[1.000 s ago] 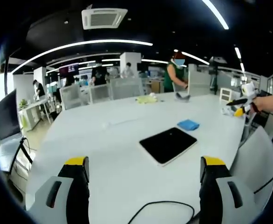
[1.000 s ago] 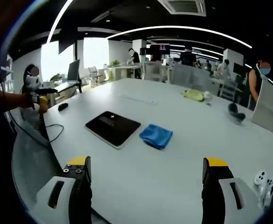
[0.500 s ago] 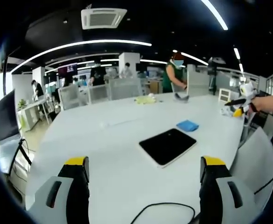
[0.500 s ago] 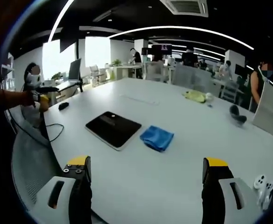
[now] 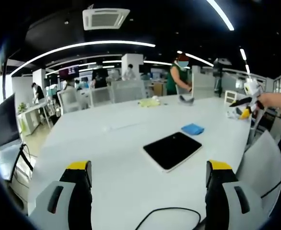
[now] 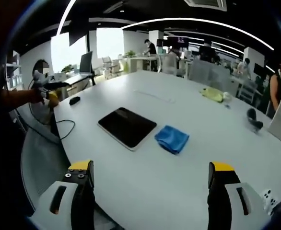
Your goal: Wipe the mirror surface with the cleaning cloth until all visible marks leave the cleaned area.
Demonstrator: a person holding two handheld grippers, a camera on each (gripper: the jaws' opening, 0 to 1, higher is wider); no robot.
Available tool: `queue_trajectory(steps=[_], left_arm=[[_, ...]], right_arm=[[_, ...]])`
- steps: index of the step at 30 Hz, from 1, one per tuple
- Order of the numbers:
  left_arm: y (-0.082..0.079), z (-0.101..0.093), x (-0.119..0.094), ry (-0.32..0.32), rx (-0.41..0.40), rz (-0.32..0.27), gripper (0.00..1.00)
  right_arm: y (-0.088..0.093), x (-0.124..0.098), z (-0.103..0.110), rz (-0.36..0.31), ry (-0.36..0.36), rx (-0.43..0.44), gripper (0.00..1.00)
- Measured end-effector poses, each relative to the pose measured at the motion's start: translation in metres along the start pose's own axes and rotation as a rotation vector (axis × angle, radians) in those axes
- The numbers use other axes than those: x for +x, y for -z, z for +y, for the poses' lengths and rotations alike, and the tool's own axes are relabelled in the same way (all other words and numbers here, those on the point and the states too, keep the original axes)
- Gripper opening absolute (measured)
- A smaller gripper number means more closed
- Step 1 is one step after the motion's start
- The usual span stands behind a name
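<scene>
Ahead of the right tool [image 6: 147, 191], whose jaws stand apart with nothing between them, the blue cleaning cloth [image 6: 172, 139] lies just beside the dark mirror [image 6: 127, 127], whose long axis runs left and away. By my reckoning this tool is nearer the cloth; the left tool [image 5: 149, 189] hangs equally released. Beyond stretches the white bench [image 6: 203, 158], then an open office.

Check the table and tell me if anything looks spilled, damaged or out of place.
Nothing stands out. The mirror lies flat on the white table, with the blue cleaning cloth rumpled beside it, apart from it. No spill or damage shows. Both tongs are open and hold nothing. Any marks on the mirror are too small to tell.
</scene>
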State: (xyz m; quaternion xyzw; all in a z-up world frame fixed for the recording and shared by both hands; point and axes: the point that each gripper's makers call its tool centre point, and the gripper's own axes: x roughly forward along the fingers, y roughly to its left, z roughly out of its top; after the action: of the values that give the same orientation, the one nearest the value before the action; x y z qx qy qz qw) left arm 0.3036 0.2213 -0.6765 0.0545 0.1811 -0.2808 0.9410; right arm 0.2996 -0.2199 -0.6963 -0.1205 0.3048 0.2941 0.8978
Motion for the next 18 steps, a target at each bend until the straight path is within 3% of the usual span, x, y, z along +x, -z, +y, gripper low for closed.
queue_trajectory(steps=[4,7,12,14,18], left_arm=[[-0.002,0.003,-0.002,0.001,0.001,-0.003,1.0],[-0.002,0.004,-0.002,0.002,0.004,-0.002,1.0],[-0.001,0.004,-0.004,0.005,0.002,-0.004,1.0],[0.001,0.004,-0.005,0.007,-0.001,-0.003,1.0],[0.001,0.002,-0.007,0.011,0.006,-0.006,1.0]], right_arm=[[-0.018,-0.003,-0.004,0.014,-0.018,-0.043,1.0],[-0.033,-0.009,-0.016,0.058,-0.011,-0.128,1.0],[-0.073,-0.013,-0.015,-0.037,-0.071,-0.063,1.0],[-0.086,-0.012,-0.018,-0.062,-0.058,-0.12,1.0],[-0.085,0.001,-0.011,-0.025,-0.071,-0.156,0.99]])
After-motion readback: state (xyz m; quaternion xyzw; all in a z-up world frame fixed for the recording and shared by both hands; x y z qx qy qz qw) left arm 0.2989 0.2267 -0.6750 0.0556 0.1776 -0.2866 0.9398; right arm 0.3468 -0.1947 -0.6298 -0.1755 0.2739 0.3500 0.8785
